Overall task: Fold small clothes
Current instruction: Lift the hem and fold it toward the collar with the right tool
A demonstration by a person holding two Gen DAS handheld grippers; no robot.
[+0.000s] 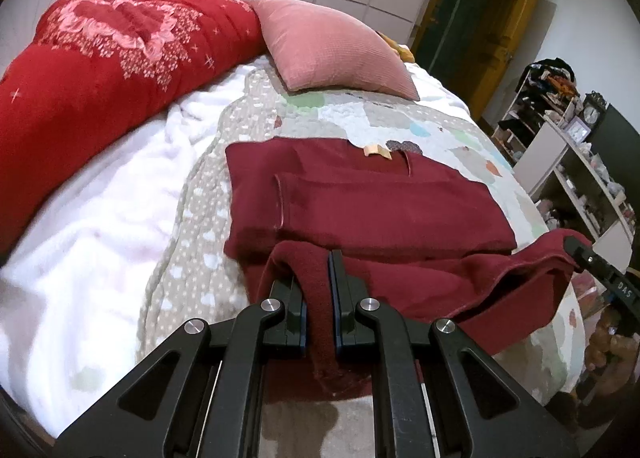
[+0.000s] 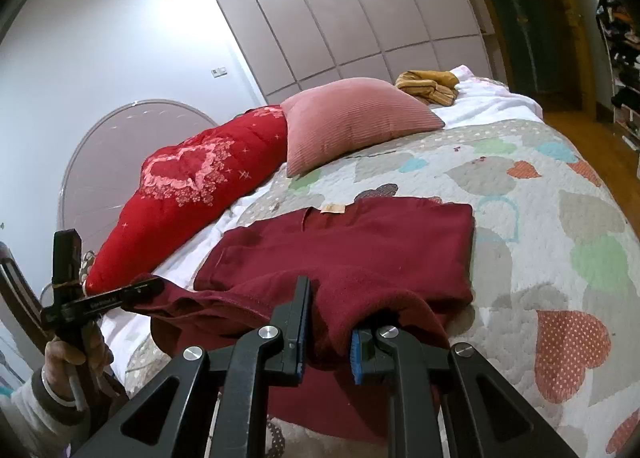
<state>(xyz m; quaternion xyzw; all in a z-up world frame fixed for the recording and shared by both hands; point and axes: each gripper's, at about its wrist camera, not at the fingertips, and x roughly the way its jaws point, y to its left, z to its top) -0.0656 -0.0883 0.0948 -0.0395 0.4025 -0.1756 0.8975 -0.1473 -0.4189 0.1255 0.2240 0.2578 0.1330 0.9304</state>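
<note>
A dark red garment [image 1: 372, 201] lies partly folded on the quilted bedspread [image 1: 440, 125], a tan label near its collar. My left gripper [image 1: 318, 282] is shut on the garment's near left hem and holds it lifted. My right gripper [image 2: 330, 314] is shut on the near right hem of the same garment [image 2: 360, 242]. The hem hangs between both grippers above the bed. The right gripper shows at the right edge of the left wrist view [image 1: 576, 250], and the left gripper at the left of the right wrist view [image 2: 148, 286].
A pink cushion [image 1: 332, 49] and a red quilt [image 1: 100, 69] lie at the far side of the bed. A white blanket [image 1: 100, 217] is to the left. A yellow garment [image 2: 428, 85] lies behind the cushion. Shelves [image 1: 568, 145] stand right of the bed.
</note>
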